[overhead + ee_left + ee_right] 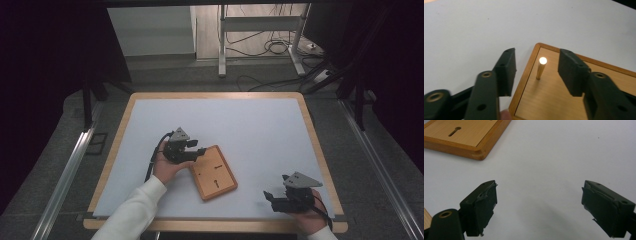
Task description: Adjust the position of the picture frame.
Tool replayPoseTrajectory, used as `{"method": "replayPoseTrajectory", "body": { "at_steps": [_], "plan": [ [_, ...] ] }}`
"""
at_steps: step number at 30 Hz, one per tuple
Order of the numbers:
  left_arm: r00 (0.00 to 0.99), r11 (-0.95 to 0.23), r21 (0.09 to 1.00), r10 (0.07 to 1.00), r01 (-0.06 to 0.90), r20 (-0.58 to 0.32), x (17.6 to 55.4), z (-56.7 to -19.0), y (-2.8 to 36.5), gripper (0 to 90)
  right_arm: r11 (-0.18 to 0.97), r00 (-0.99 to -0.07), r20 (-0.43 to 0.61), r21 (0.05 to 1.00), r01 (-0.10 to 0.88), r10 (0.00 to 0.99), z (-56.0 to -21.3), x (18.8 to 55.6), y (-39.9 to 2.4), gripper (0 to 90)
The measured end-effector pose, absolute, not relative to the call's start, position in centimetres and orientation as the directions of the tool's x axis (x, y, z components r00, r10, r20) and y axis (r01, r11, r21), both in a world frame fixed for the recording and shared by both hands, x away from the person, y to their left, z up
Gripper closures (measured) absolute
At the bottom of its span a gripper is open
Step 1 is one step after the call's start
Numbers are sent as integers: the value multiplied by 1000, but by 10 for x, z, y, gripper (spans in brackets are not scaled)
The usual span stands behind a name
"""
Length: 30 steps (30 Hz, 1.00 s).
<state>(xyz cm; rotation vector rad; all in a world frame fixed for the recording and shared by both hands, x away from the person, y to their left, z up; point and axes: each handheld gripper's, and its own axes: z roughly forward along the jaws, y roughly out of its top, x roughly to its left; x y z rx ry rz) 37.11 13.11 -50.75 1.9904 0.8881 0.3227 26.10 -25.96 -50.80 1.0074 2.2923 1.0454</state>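
Left tongs (537, 72) stand released around an upright wooden peg (540, 68) without touching it, the peg planted near the corner of a wooden board (214, 172) lying just below mid-tabletop (260, 125). Right tongs (270, 199), also spread wide with nothing between them, rest at the board's four o'clock, well apart.

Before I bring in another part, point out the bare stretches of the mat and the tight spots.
The white mat lies bare from the wooden board to its far edge, and between the board and the right gripper. It is tight at the board's near-left corner, where the left gripper stands open around an upright peg.
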Motion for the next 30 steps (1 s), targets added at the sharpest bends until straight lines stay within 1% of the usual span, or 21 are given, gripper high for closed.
{"method": "replayPoseTrajectory", "body": {
  "at_steps": [6,9,12,13,15,17,20,21,24,30],
  "plan": [
    [685,-333,812,720,480,-110,361,-508,145,402,448,-641,-79,780,436,763,-507,261,-261,130],
    [674,-332,804,730,493,-112,356,-509,153,389,450,-642,-81,780,435,762,-508,261,-261,129],
    [670,-329,799,732,503,-120,350,-511,161,401,451,-643,-82,779,435,762,-507,261,-261,130],
    [676,-337,795,727,504,-120,348,-512,163,453,451,-642,-82,779,435,762,-507,261,-261,129],
    [698,-375,777,707,505,-113,344,-513,165,609,452,-641,-84,779,435,763,-507,261,-261,130],
    [712,-405,755,693,515,-114,342,-515,165,742,455,-643,-86,777,435,761,-508,262,-260,130],
    [723,-434,732,681,525,-115,340,-516,164,881,459,-643,-89,774,436,761,-508,261,-260,130],
    [725,-439,730,680,523,-110,341,-516,165,900,459,-644,-90,775,434,760,-508,261,-260,130],
    [718,-439,721,686,536,-116,342,-518,166,900,459,-642,-91,776,433,761,-507,261,-260,130],
    [714,-460,702,693,544,-100,345,-521,167,900,462,-643,-93,773,435,760,-508,261,-260,130]
  ]
}}
